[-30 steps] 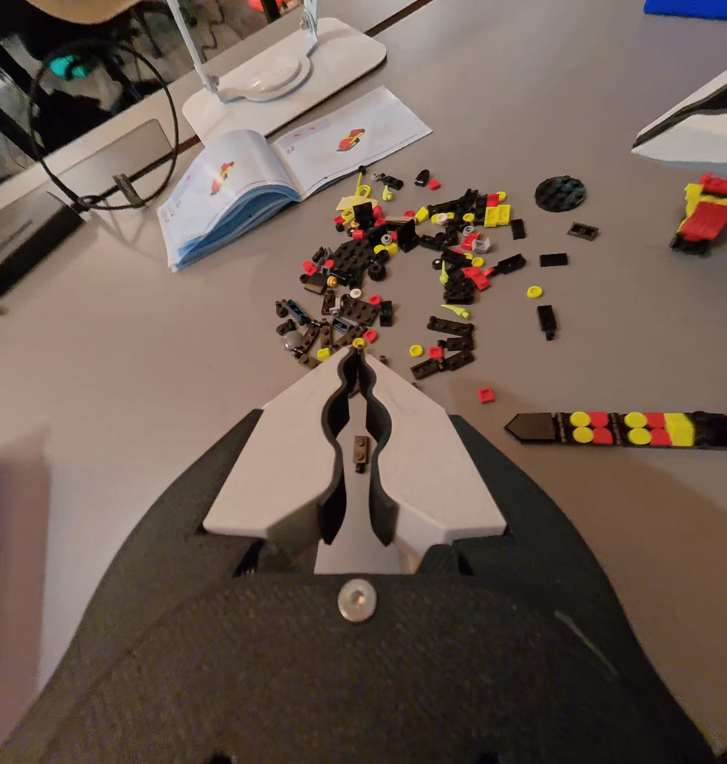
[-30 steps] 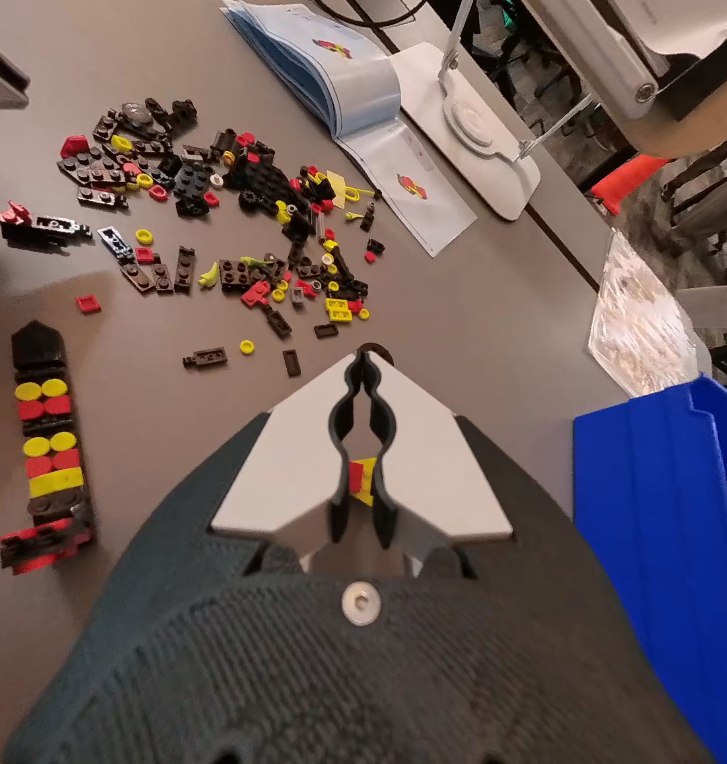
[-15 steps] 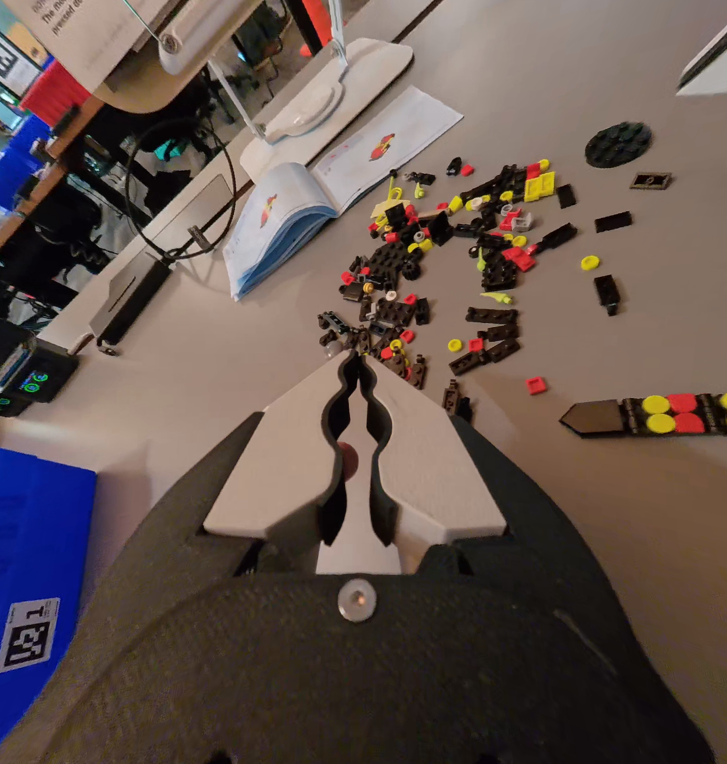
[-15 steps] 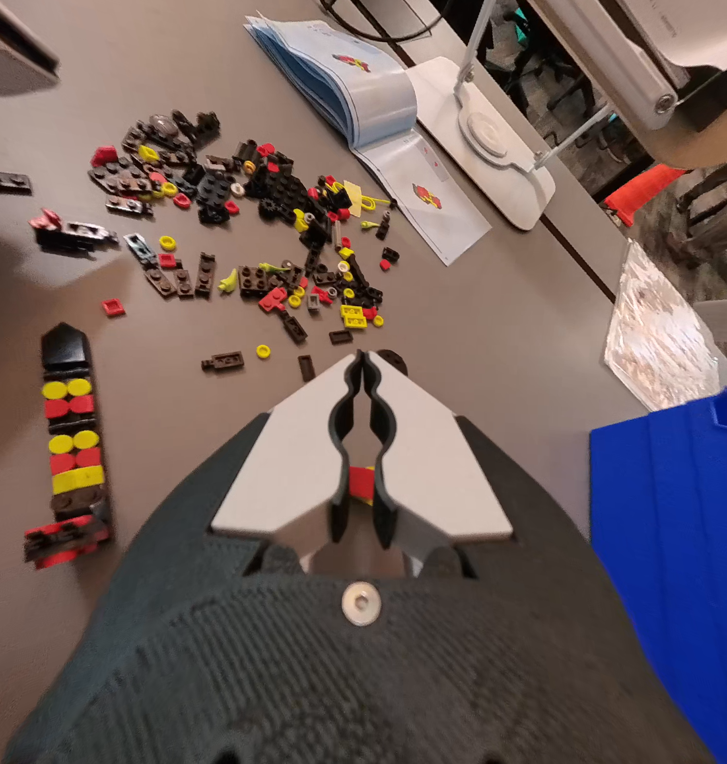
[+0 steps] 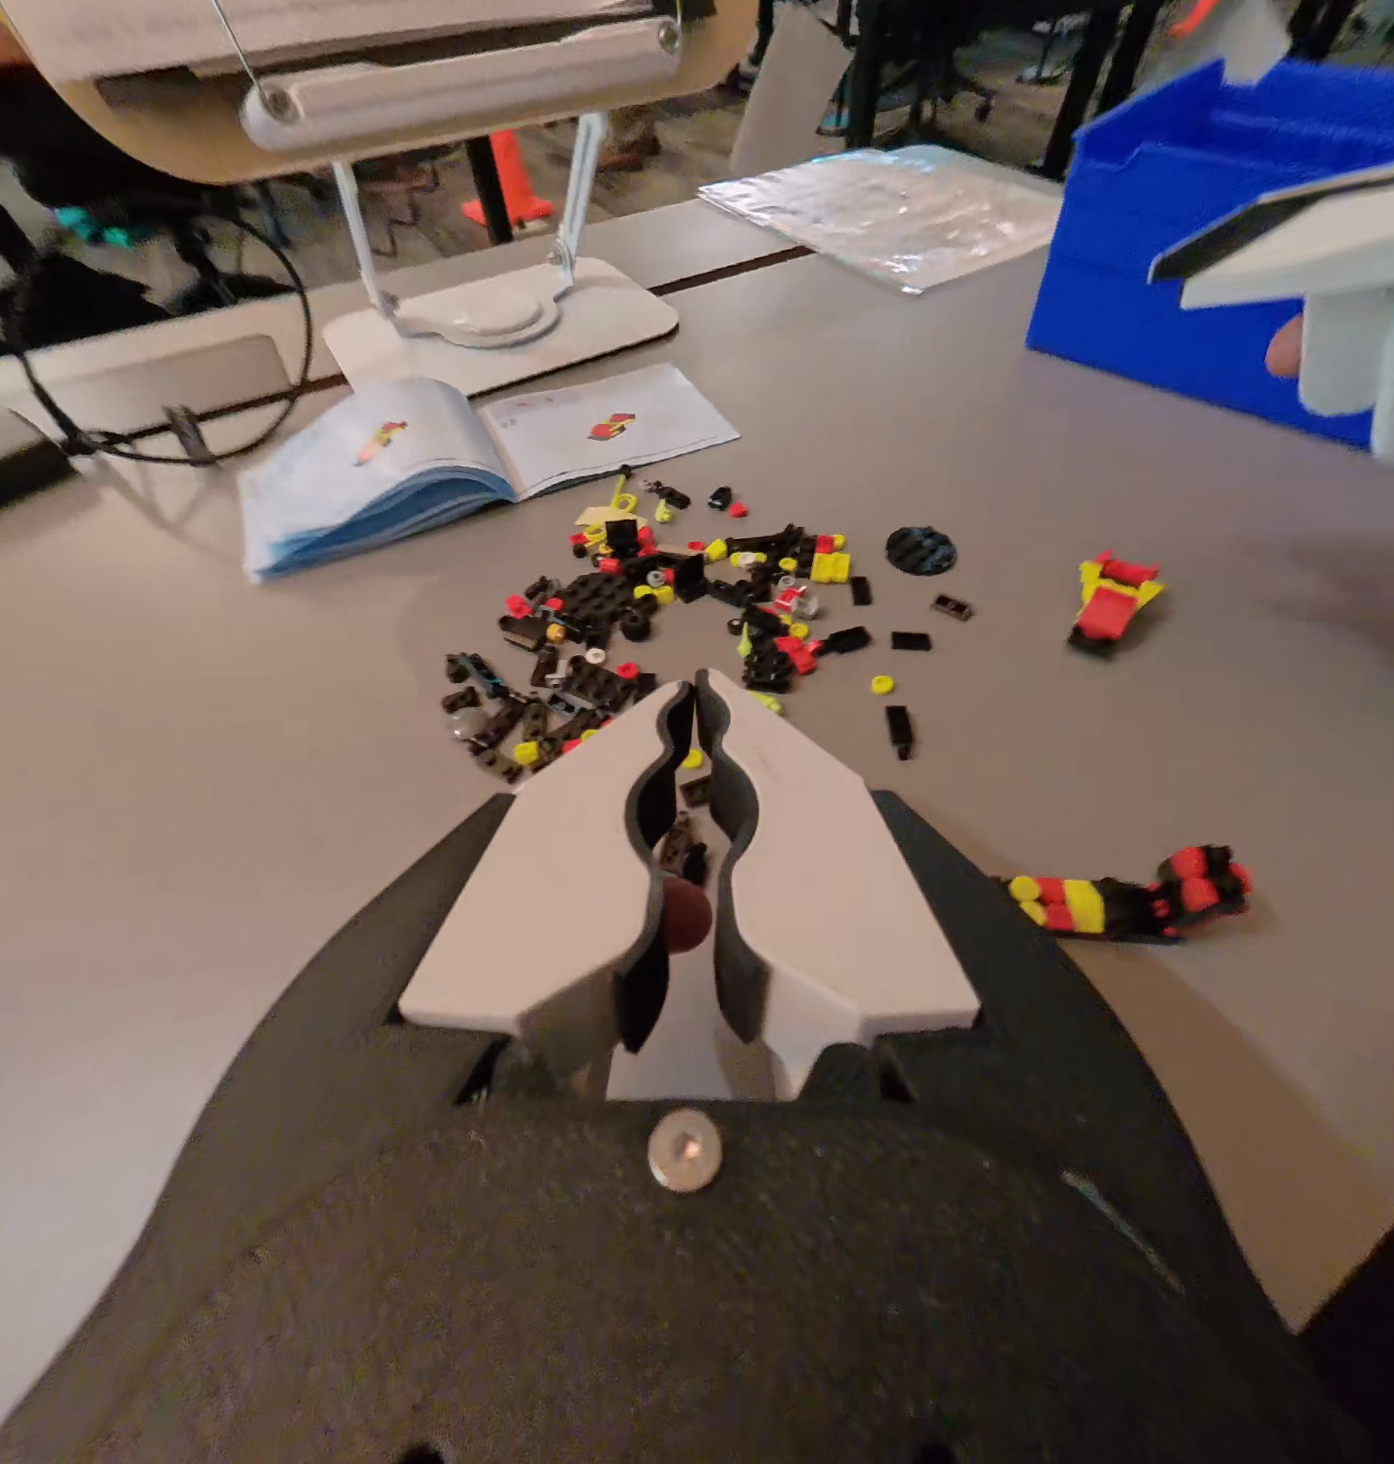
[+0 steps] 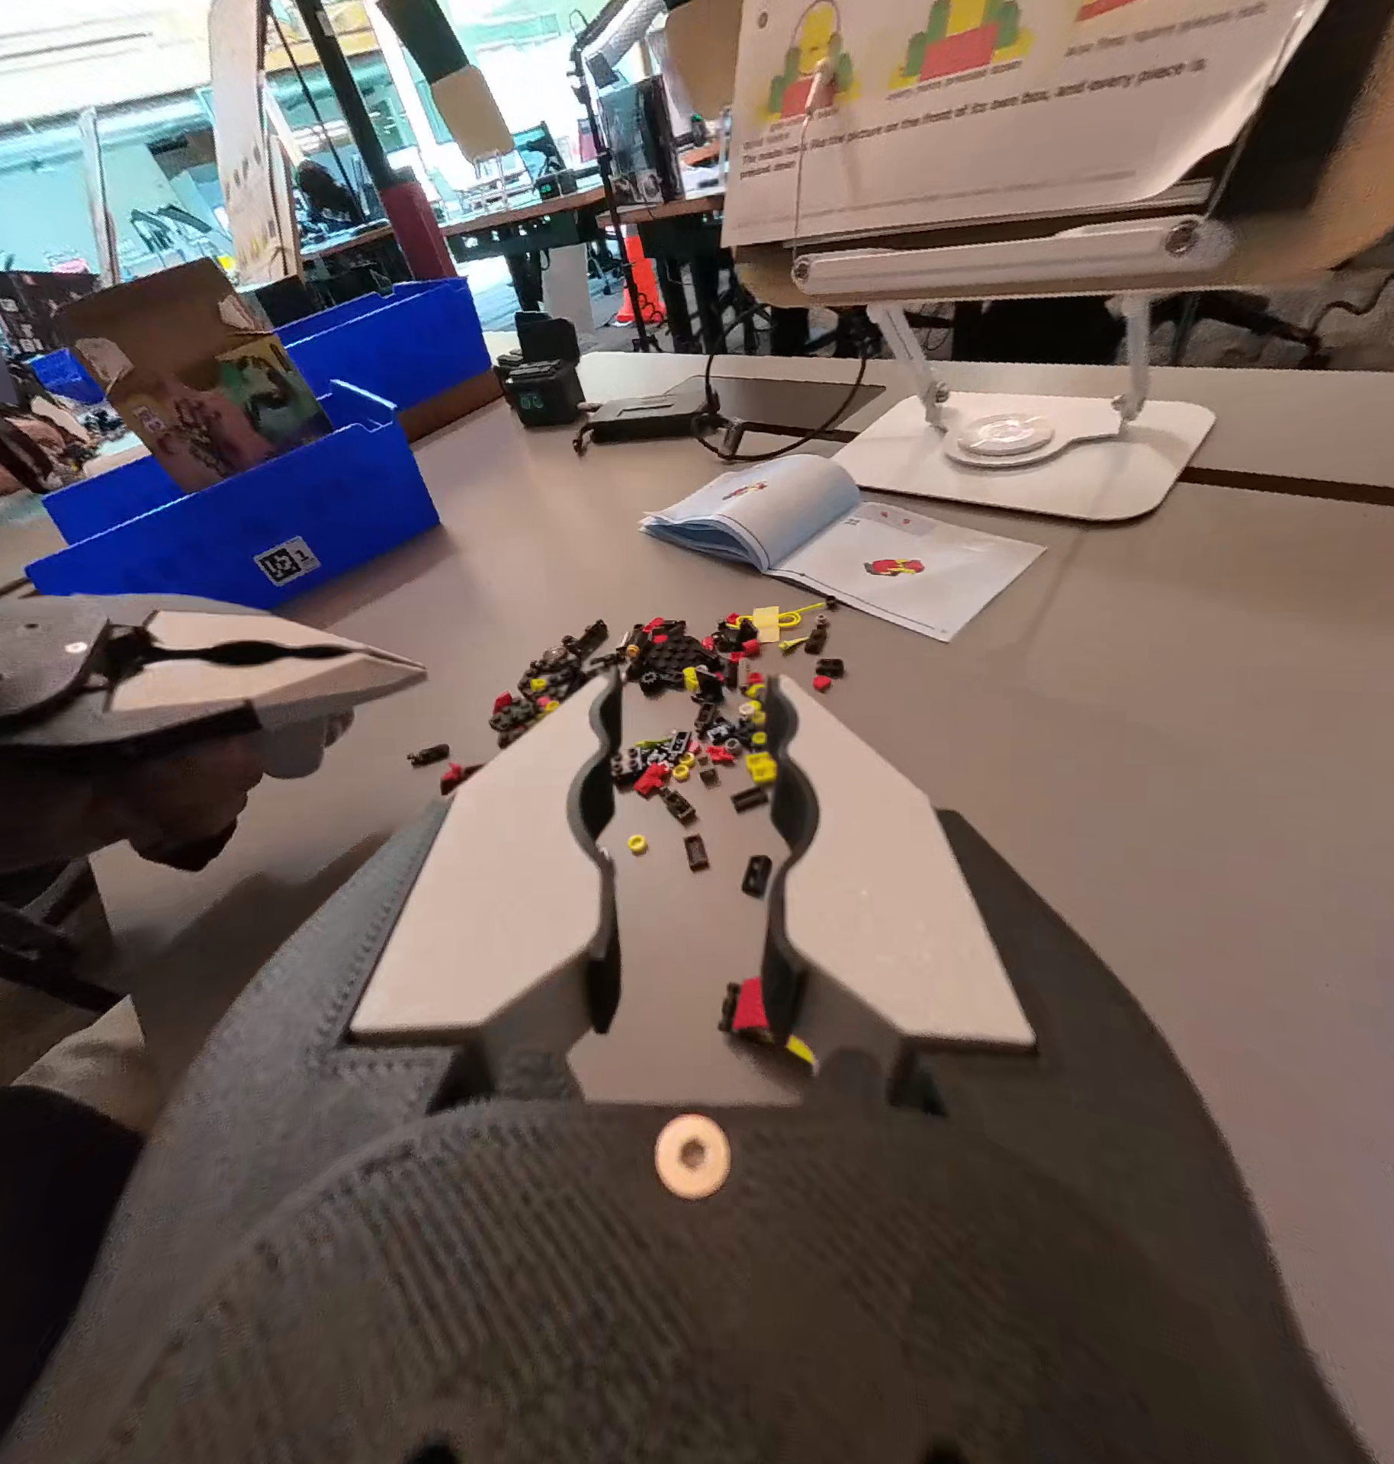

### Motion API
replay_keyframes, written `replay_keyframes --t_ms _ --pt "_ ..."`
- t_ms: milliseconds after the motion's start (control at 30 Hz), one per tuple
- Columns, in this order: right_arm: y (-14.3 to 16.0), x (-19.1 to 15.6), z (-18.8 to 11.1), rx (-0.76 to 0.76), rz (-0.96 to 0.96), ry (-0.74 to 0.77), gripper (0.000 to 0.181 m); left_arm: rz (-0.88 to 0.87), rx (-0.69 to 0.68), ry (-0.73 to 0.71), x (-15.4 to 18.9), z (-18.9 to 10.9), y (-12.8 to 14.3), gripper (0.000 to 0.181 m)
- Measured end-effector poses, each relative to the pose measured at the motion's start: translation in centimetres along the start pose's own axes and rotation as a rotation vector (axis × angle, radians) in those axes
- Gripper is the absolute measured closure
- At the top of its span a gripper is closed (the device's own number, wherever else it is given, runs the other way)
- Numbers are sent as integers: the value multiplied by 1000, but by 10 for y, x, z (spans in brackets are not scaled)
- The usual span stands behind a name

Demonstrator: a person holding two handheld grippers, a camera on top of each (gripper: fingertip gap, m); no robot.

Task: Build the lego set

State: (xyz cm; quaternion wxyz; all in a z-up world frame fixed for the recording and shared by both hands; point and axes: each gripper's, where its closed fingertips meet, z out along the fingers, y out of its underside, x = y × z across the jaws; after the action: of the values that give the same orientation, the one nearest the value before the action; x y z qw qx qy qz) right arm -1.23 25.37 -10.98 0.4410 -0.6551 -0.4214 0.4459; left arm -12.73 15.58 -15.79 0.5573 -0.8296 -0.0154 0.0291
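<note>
A pile of loose black, red and yellow lego pieces lies mid-table, also in the right wrist view. A long black strip with red and yellow tiles lies at the right. A small red-yellow-black assembly lies on the table beyond it, under my right gripper, which is open and empty. The assembly shows partly behind its right finger. My left gripper is shut above the pile's near edge. A dark red round thing shows between its jaws; I cannot tell what it is.
An open instruction booklet lies behind the pile, before a white document stand. A blue bin stands at the back right, another at the left. A foil bag and a black round plate lie nearby. My hands' fingertips stand some 15 cm from each other.
My right gripper has opened. Both grippers have tilted up from looking down at the table to looking forward across it. My left gripper stays shut.
</note>
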Motion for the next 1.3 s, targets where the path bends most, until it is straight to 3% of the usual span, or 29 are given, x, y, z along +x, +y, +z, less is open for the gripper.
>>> replay_keyframes --t_ms 167,267,567,900,1300 --pt "13 9 -14 -51 -67 74 147 -110 -49 100 8 7 9 181" --pt "23 16 -24 -83 -75 116 150 -36 -54 118 10 20 10 181" --pt "45 35 -50 -125 114 156 150 -86 -57 251 31 51 1 181" --pt "66 13 -33 -227 93 75 150 -71 -64 227 22 53 4 181" --pt "68 -1 -29 -250 50 39 151 -49 -77 232 20 50 7 181"
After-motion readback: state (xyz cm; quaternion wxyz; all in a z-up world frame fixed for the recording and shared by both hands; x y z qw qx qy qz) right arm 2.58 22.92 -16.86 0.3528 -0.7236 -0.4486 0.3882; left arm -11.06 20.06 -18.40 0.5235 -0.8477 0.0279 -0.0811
